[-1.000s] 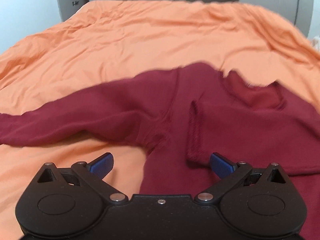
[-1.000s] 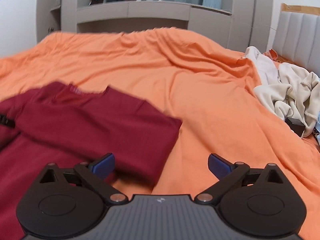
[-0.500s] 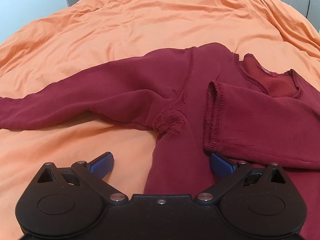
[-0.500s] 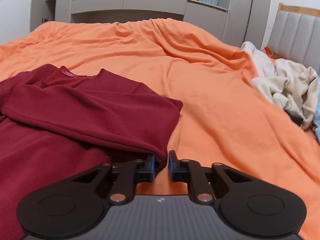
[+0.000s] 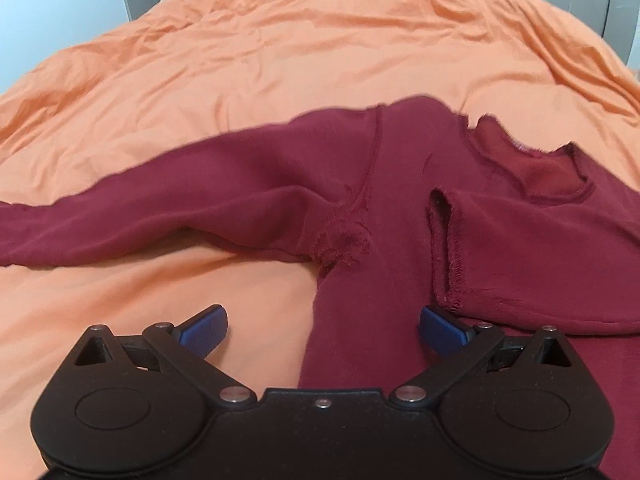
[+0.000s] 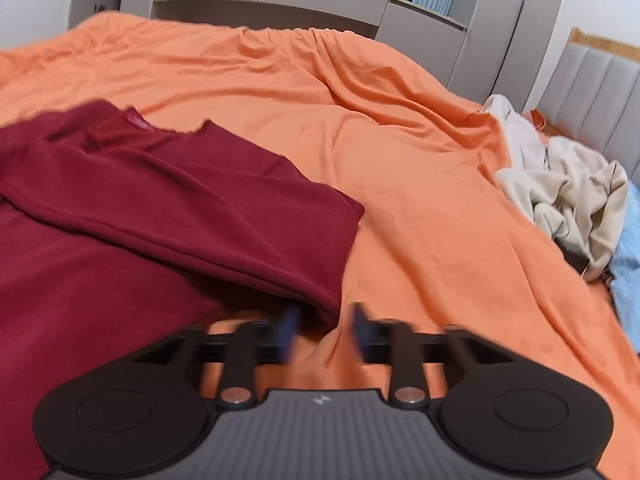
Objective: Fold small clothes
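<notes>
A dark red long-sleeved top (image 5: 404, 184) lies spread on the orange bedcover (image 5: 280, 60), its neckline (image 5: 532, 160) toward the far side. In the left wrist view one sleeve (image 5: 160, 208) runs out to the left and is cut off at the picture's edge, so its cuff cannot be seen; the other sleeve is folded across the chest, its frayed cuff (image 5: 444, 252) lying on the body of the garment. The top's lower part disappears under the left gripper (image 5: 323, 326), whose blue pads stand wide apart with nothing pressed between them. In the right wrist view the right gripper (image 6: 323, 330) is smeared by motion blur: its jaws are opening, about half spread, and the corner of the folded red sleeve (image 6: 320, 300) sits in the gap, though the blur hides whether either pad touches it. At the right edge a heap of cream clothes (image 6: 560, 184) and a scrap of light blue fabric (image 6: 628, 280) are partly cut off.
</notes>
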A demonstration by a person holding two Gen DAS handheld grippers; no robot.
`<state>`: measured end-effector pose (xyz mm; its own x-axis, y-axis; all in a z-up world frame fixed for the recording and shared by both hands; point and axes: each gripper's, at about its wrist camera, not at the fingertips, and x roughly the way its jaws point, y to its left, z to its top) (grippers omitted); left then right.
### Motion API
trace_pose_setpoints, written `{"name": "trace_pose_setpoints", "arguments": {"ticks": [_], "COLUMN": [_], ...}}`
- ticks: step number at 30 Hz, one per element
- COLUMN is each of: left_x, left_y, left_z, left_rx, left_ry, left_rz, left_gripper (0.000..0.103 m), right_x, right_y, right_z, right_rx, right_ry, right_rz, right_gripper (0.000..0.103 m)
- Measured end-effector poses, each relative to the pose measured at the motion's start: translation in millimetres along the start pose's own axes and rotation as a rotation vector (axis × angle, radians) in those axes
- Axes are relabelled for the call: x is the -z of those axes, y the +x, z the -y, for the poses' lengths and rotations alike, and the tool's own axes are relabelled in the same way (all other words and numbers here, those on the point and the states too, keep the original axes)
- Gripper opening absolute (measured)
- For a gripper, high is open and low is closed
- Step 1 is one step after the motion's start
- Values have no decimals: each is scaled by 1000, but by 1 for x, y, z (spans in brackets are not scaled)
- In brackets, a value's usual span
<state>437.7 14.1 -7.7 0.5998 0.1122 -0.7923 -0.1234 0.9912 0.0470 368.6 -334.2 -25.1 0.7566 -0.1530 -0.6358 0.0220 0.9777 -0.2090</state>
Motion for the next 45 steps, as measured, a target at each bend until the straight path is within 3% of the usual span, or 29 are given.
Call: {"name": "trace_pose_setpoints", "arguments": {"ticks": [1, 3, 5, 7, 15, 19, 26, 33, 36, 38, 45], "left_x": [0, 1, 5, 11, 69, 101, 156, 180, 191, 198, 213], "left_y": [-6, -18, -32, -46, -103, -128, -172, -180, -182, -186, -197], "left_z": [-3, -8, -16, -28, -70, -85, -98, -92, -93, -94, -95], "left_rx": [8, 15, 17, 14, 55, 76, 156, 216, 230, 241, 307], "left_ry": [5, 10, 15, 16, 23, 3, -63, -74, -96, -110, -162], "left_rz": [12, 35, 59, 78, 130, 177, 265, 242, 241, 258, 268], "left_gripper": [102, 102, 102, 102, 102, 102, 102, 102, 101, 94, 69], "right_x": [0, 1, 4, 11, 48, 76, 121, 141, 147, 149, 150], "right_y": [-6, -20, -32, -46, -124, -164, -213, -223, -222, -223, -228], "right_z": [2, 3, 5, 7, 0, -13, -37, -49, -54, -55, -56], "right_rx": [-17, -33, -61, -109, -327, -375, -354, -363, -363, -345, -350], "right_ry": [7, 4, 13, 50, 210, 266, 338, 362, 374, 376, 379], "right_rz": [11, 41, 67, 82, 181, 224, 258, 186, 164, 165, 164], "right_gripper": [64, 67, 81, 86, 97, 97, 80, 71, 57, 47, 33]}}
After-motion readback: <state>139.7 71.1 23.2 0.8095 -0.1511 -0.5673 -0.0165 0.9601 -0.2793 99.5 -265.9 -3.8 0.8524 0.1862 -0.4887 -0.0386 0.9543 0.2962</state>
